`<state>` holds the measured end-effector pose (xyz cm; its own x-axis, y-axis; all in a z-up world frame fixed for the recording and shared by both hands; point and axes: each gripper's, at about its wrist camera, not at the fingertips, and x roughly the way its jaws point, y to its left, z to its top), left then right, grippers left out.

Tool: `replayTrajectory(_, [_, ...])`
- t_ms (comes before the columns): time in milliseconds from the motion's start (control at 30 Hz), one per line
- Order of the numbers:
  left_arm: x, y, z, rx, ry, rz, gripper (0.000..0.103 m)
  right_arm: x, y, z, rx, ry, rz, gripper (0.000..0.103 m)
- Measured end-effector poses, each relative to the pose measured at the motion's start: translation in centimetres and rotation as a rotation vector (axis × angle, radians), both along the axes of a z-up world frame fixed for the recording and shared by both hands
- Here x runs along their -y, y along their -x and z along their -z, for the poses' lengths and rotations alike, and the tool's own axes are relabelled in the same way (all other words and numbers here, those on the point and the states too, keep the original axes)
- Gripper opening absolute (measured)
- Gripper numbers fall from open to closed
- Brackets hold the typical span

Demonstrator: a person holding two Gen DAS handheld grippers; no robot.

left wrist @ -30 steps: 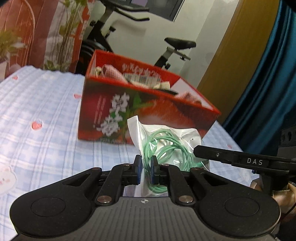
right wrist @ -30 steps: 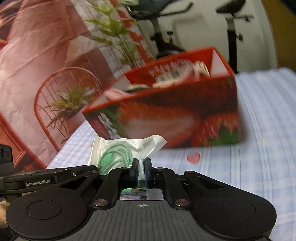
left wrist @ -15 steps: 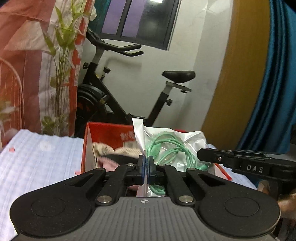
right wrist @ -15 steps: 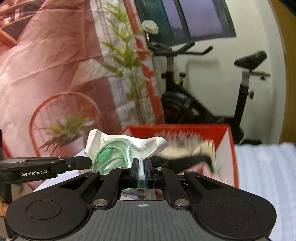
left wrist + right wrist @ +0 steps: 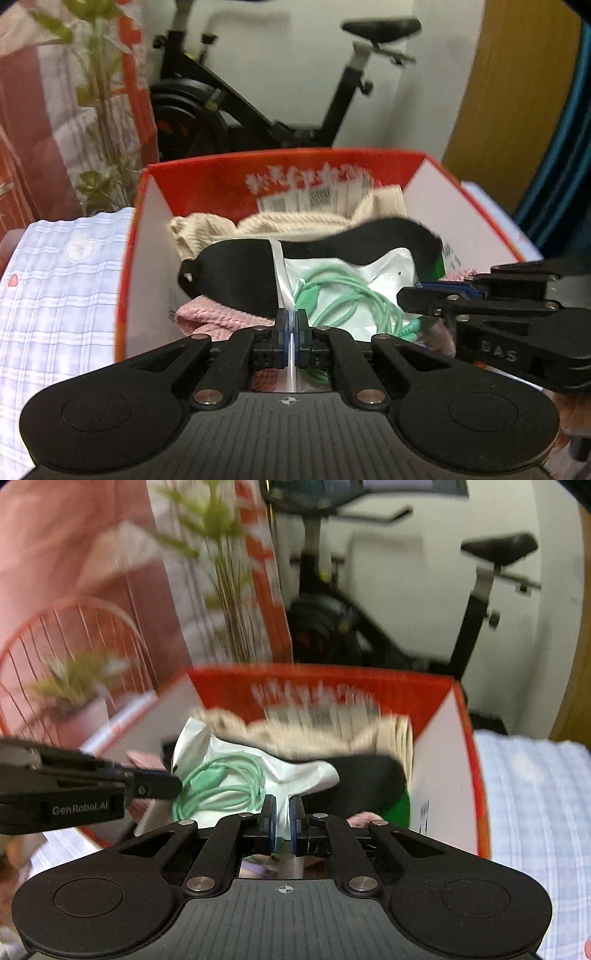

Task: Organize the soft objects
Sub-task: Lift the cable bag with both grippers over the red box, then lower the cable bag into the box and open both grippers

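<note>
- Left gripper [image 5: 291, 328]: jaws clamped on the near edge of a clear bag [image 5: 373, 280]; the thin film is pinched flat between the blue pads
- Right gripper [image 5: 282, 821]: jaws closed on the opposite edge of the same bag [image 5: 295, 771], with a crumpled fold of plastic standing up between the pads
- Two-point hold: judged necessary because the limp film would sag and fold from one pinch; two grips keep it spread for lowering
- Bag contents: a coiled green cable [image 5: 343, 295], loose inside and lying toward the lower part of the pouch
- Bag position: hanging over the open top of the red box [image 5: 207, 177]; whether it touches the items beneath cannot be told
- Box contents under the bag: a black eye mask [image 5: 236, 269], cream knitwear [image 5: 303, 221] at the back, a pink knit [image 5: 218, 317] at the near left; the box is well filled, so the bag would lie on top
- Box location: on a blue checked cloth [image 5: 55, 295]
- Next step, as judged: lower the bag, then open both jaws together so it drops flat
- Background: an exercise bike [image 5: 258, 96] stands behind the box
</note>
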<state>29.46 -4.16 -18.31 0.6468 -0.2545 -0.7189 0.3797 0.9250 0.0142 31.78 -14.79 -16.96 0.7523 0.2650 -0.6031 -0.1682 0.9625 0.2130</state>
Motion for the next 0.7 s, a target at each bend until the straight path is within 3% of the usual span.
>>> replayTrajectory(200, [0.5, -0.5, 0.0, -0.028, -0.050, 0.017, 0.005, 0.0, -1.9, 1.4, -0.144, -0.042, 0.040, 0.007])
replayTrajectory(467, [0.4, -0.4, -0.4, 0.018, -0.017, 0.007, 0.010, -0.1, -1.3, 2.0, -0.143, -0.059, 0.071, 0.008])
replayTrajectory(533, [0.0, 0.2, -1.1, 0.046, -0.013, 0.002, 0.028, 0.0, -0.8, 1.4, -0.114, -0.042, 0.075, 0.013])
replayTrajectory(600, [-0.8, 1.2, -2.1, 0.090, -0.002, -0.005, 0.064, 0.3, 0.0, 0.6, -0.061, -0.020, 0.086, 0.021])
replayTrajectory(633, [-1.2, 1.8, -2.8, 0.121, 0.000, -0.011, 0.070, 0.4, 0.6, 0.0, -0.026, -0.016, 0.090, 0.023])
replayTrajectory(667, [-1.4, 2.1, -3.2, 0.146, 0.001, -0.015, 0.079, 0.6, 1.2, -0.6, 0.004, -0.014, 0.093, 0.032])
replayTrajectory(700, [-1.6, 2.7, -3.9, 0.173, 0.000, -0.016, 0.088, 0.7, 1.7, -1.2, 0.027, -0.007, 0.100, 0.046])
